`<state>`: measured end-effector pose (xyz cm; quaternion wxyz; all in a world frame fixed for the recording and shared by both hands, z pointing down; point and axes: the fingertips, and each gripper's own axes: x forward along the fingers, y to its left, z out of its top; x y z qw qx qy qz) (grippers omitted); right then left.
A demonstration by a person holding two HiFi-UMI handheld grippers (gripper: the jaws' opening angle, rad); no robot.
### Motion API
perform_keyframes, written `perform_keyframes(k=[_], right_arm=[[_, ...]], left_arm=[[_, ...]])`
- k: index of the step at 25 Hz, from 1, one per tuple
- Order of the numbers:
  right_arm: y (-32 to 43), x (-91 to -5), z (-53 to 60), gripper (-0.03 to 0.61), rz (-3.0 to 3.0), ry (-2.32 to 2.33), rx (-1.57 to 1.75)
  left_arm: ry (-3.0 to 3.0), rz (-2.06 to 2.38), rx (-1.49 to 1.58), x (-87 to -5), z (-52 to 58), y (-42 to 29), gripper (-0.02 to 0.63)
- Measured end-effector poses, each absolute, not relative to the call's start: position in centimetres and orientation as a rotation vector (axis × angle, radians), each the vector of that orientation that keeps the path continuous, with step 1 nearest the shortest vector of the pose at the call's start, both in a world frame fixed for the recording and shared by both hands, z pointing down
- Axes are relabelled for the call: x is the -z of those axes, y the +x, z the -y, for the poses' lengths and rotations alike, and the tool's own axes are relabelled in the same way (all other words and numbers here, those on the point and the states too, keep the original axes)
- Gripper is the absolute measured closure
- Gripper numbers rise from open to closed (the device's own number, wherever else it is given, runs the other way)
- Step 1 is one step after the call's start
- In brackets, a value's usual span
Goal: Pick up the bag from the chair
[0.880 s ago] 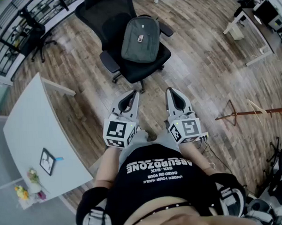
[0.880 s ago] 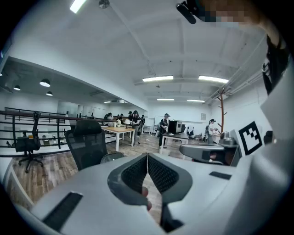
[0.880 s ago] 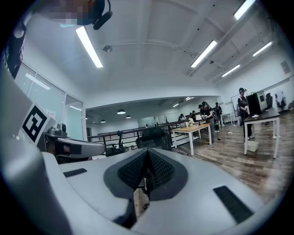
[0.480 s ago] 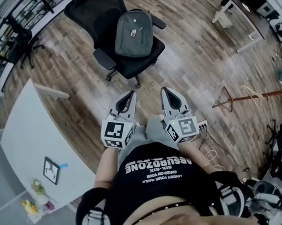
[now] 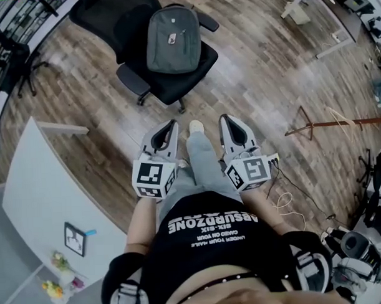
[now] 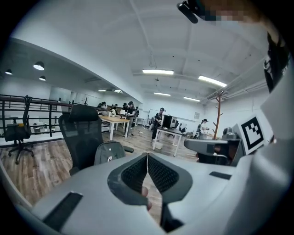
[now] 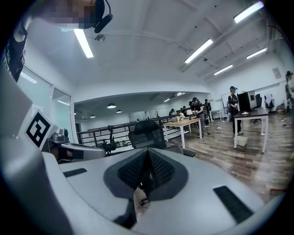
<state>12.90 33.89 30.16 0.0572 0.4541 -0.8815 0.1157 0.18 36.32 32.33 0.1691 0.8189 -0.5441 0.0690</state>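
Observation:
A grey backpack (image 5: 173, 40) lies on the seat of a black office chair (image 5: 175, 80) at the top of the head view. Both grippers are held side by side in front of the person's body, well short of the chair. My left gripper (image 5: 172, 123) is shut with nothing in it, and so is my right gripper (image 5: 225, 118). In the left gripper view the backpack (image 6: 109, 153) leans against the chair (image 6: 80, 135) just left of the closed jaw tips (image 6: 147, 154). The right gripper view shows the chair's back (image 7: 147, 132) above its closed jaws (image 7: 148, 151); the bag is hidden there.
A white table (image 5: 35, 185) with a small tablet (image 5: 75, 238) and flowers stands at the left. A wooden coat stand (image 5: 339, 123) and cables (image 5: 286, 201) are on the floor at the right. Desks (image 6: 112, 120) with people stand beyond the chair.
The view has moved forward: chair and bag slid up and left in the head view. A trouser leg and shoe now show between the grippers. Both grippers stay shut.

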Motion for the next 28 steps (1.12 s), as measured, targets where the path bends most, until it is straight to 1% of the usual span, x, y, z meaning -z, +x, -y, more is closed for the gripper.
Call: perform_keyframes(k=[14,19,26,27,28], right_arm=[[9.6,-31.0,-17.7,0.56,2.75,1.225,-0.398],[10.3,-32.5,-13.2,0.56,2.752,1.157,-0.44],[10.9,-34.8,-7.7,0.557,2.718,1.058,-0.456],[10.9,-35.1,-7.0,0.538,2.71,1.057,-0.453],[10.8,-35.5,-6.4,0.499,2.702,1.06,-0.45]], left_arm=[[2.222,1.661,-0.22,-32.2,-20.3,-3.5,0.592],[2.17,1.685,-0.289,-33.5,-16.6,-2.4,0.592],[2.055,1.755,-0.312,-35.0,-13.5,-4.3,0.591],[2.041,1.761,-0.323,-35.5,-13.2,-4.7,0.591],[2.027,1.764,-0.33,-35.9,-13.0,-4.9,0.591]])
